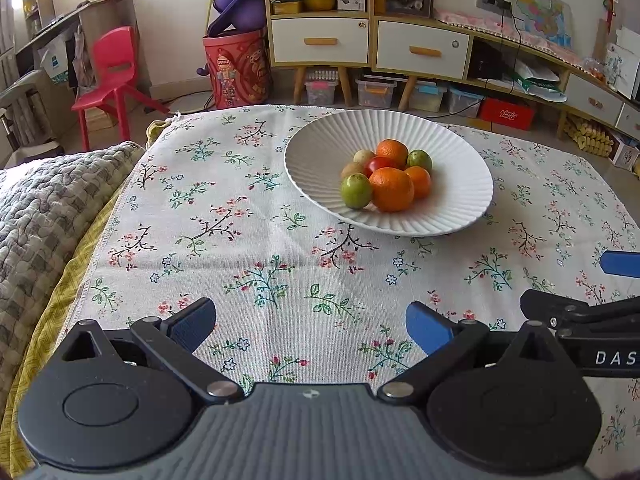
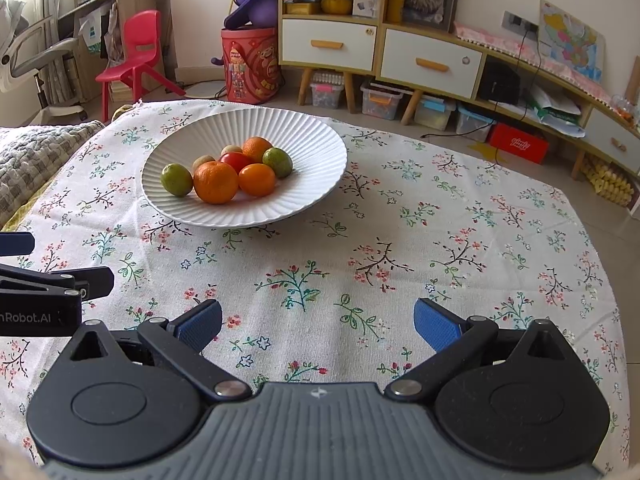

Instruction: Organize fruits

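Observation:
A white ribbed bowl (image 1: 460, 168) (image 2: 312, 136) sits on the floral tablecloth (image 1: 260, 240) (image 2: 400, 240) and holds several fruits: a large orange (image 1: 391, 189) (image 2: 215, 182), smaller oranges, a red tomato (image 1: 378, 165) (image 2: 236, 160), green limes (image 1: 356, 190) (image 2: 176, 179) and pale round fruits behind. My left gripper (image 1: 310, 324) hovers open over the cloth, short of the bowl, nothing between its blue pads. My right gripper (image 2: 318, 322) is open too, the bowl ahead to its left. Each gripper shows at the other view's edge.
A quilted grey blanket (image 1: 48, 216) lies at the table's left edge. Beyond the table stand a red chair (image 1: 110, 76), a red bin (image 1: 236, 68), cabinets with drawers (image 1: 320, 40) and storage boxes on the floor.

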